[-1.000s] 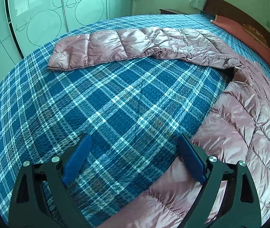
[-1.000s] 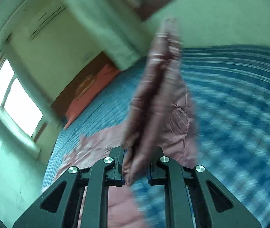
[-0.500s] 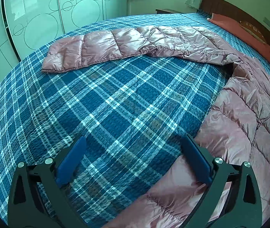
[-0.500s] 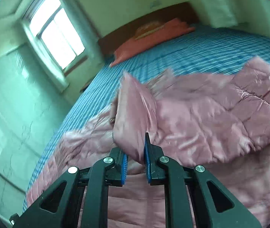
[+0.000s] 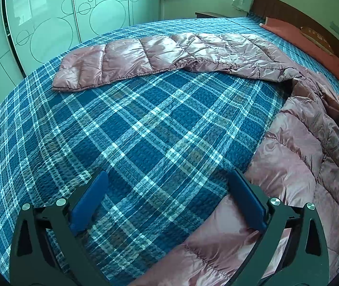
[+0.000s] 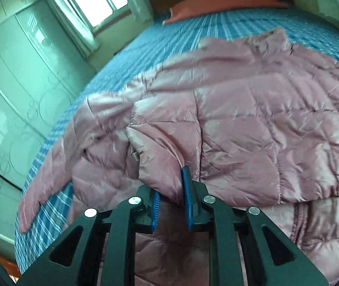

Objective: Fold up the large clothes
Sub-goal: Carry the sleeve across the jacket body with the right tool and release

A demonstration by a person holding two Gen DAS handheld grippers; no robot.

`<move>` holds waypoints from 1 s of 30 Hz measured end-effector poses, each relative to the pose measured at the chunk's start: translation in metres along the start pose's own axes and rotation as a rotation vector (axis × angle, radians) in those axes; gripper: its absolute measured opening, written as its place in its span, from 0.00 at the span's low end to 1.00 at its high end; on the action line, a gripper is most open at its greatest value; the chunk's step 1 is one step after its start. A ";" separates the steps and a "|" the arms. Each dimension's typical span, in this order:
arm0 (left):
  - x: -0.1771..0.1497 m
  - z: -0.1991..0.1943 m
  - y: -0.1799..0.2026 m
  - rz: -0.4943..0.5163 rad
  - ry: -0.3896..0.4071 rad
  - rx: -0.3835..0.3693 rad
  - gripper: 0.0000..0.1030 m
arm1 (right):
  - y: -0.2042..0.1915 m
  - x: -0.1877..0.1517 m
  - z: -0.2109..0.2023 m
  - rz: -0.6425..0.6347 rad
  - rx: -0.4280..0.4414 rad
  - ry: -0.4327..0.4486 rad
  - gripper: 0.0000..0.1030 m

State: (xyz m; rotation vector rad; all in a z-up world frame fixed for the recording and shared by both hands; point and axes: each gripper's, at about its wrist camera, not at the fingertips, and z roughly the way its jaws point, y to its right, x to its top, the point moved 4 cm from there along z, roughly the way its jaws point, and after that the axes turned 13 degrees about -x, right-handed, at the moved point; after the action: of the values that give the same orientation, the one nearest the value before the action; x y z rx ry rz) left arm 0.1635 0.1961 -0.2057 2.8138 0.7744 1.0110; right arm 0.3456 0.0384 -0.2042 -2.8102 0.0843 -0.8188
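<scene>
A shiny pink quilted jacket (image 5: 300, 155) lies on the blue plaid bed (image 5: 145, 131). One sleeve (image 5: 145, 54) stretches flat toward the far left. My left gripper (image 5: 168, 175) stands wide open low over the bedspread, holding nothing, its right finger (image 5: 245, 200) above the jacket's hem. In the right wrist view the other sleeve (image 6: 229, 131) is laid across the jacket body (image 6: 169, 250), whose zipper shows below. My right gripper (image 6: 171, 186) has the sleeve's cuff (image 6: 164, 178) between its blue pads. Its jaws are opening and the fabric still touches both pads.
A pale green wardrobe (image 5: 50, 19) with circle patterns runs along the bed's left side. An orange-red pillow (image 5: 300, 35) and a dark wooden headboard (image 5: 288, 7) are at the far end, under a curtained window (image 6: 93, 2). Bare bedspread lies between the outstretched sleeve and the left gripper.
My right gripper swung the sleeve from high in the air down across the jacket body, and its pads have parted slightly. The left gripper widened a little and stayed in place.
</scene>
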 end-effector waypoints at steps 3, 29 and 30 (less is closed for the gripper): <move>0.000 0.000 0.000 -0.001 0.001 -0.001 0.98 | 0.001 -0.004 -0.010 -0.019 0.065 -0.009 0.60; -0.001 0.002 0.001 0.002 0.001 0.004 0.98 | 0.265 0.064 -0.054 0.150 -0.490 0.129 0.55; -0.001 0.003 0.001 0.002 0.002 0.003 0.98 | 0.270 0.063 -0.047 0.152 -0.498 0.106 0.55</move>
State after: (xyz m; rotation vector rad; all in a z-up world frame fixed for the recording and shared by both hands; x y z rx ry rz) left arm 0.1650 0.1950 -0.2083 2.8171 0.7746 1.0140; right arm 0.3748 -0.2404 -0.1920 -3.1525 0.5879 -1.0276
